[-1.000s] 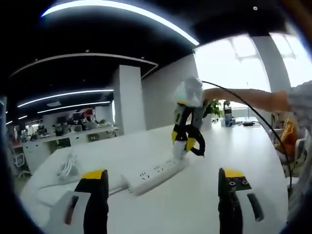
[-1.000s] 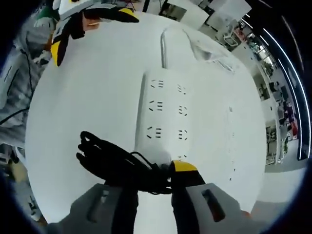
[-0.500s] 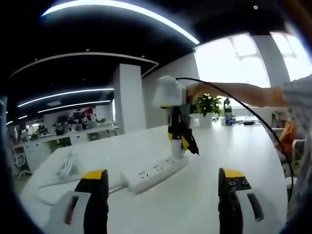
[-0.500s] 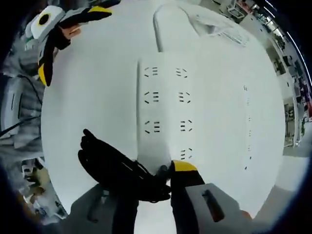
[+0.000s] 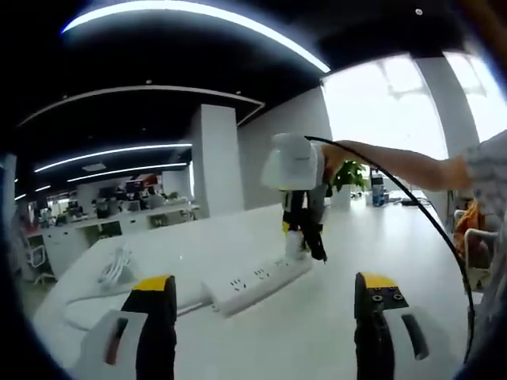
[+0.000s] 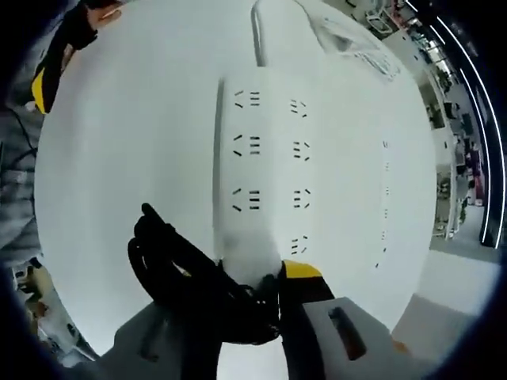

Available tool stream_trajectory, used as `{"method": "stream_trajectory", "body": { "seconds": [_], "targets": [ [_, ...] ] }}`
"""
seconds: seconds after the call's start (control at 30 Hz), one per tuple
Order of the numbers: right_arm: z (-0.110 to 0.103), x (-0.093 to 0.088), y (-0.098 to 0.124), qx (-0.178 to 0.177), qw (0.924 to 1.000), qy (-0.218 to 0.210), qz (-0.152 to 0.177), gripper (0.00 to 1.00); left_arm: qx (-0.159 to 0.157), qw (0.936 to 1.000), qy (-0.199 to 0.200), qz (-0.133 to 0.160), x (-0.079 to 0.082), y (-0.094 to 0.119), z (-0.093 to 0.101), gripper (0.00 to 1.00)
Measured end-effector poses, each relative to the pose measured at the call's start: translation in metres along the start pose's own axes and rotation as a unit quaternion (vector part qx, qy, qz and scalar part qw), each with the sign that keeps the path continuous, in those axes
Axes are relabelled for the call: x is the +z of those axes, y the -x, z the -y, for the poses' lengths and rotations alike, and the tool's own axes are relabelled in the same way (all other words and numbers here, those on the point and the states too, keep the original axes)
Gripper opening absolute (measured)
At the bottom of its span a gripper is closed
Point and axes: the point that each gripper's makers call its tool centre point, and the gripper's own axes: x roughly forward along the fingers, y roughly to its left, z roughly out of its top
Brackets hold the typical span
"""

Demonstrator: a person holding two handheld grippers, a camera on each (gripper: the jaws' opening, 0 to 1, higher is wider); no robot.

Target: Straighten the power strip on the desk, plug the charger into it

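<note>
Now, from biggest to smallest:
Desk: the white desk is wide and flat. It lies under and ahead of the left gripper's fingers. In the right gripper view the desk spreads out on every side of the power strip.
Power strip: the long white power strip lies flat on the desk, ahead of the left gripper's fingers and in line with the gap between them. In the right gripper view the power strip runs straight away from the right gripper's fingertips, with two rows of sockets facing up. Its near end sits right at those fingertips.
Left gripper: the left gripper has its two yellow-tipped fingers far apart, with nothing between them. In the right gripper view the left gripper is far from the fingers, at the top left edge.
Right gripper: the right gripper has its fingers close together, pinching the charger. In the left gripper view the right gripper points down at the far end of the strip.
Charger: the white charger sits between the right gripper's fingertips, pressed onto the near end of the strip.
Black cord: the bundled black cord hangs just left of the right gripper's fingers.
White cable: a loose white cable lies on the desk, far off to the left of the left gripper's fingers.
</note>
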Motion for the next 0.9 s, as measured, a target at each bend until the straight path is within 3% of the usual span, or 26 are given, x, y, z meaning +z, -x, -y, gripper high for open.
{"method": "stream_trajectory", "body": {
  "seconds": [0.07, 0.13, 0.17, 0.2, 0.27, 0.43, 0.5, 0.7, 0.9],
  "targets": [
    [0.001, 0.001, 0.0, 0.007, 0.9998, -0.013, 0.012, 0.24, 0.003, 1.0, 0.002, 0.001, 0.001, 0.001, -0.002, 0.95],
    [0.002, 0.005, 0.0, 0.003, 0.9983, -0.002, 0.058, 0.25, 0.003, 1.0, 0.001, -0.005, -0.001, 0.002, -0.005, 0.95],
    [0.002, 0.006, 0.0, 0.001, 0.998, -0.004, 0.064, 0.25, 0.004, 1.0, 0.001, -0.006, -0.001, 0.002, -0.005, 0.95],
    [0.002, 0.008, 0.001, 0.001, 0.9954, -0.005, 0.095, 0.25, 0.004, 1.0, -0.001, -0.006, 0.0, 0.002, -0.007, 0.95],
    [0.004, 0.008, 0.002, -0.004, 0.9934, -0.006, 0.115, 0.26, 0.005, 0.9999, -0.004, -0.009, 0.0, 0.003, -0.009, 0.95],
    [0.01, 0.007, 0.011, -0.024, 0.9907, -0.008, 0.134, 0.31, 0.011, 0.9999, -0.004, -0.009, -0.001, 0.005, -0.013, 0.95],
    [0.008, 0.007, 0.014, -0.014, 0.9905, -0.011, 0.136, 0.28, 0.012, 0.9999, -0.001, -0.006, -0.001, 0.006, -0.013, 0.95],
    [0.012, 0.015, 0.026, -0.023, 0.9862, -0.011, 0.164, 0.35, 0.009, 0.9999, -0.004, -0.006, 0.0, 0.007, -0.011, 0.95],
    [0.014, 0.014, 0.029, -0.027, 0.9862, -0.011, 0.163, 0.38, 0.009, 0.9999, -0.004, -0.003, 0.001, 0.01, -0.01, 0.95]
  ]
}}
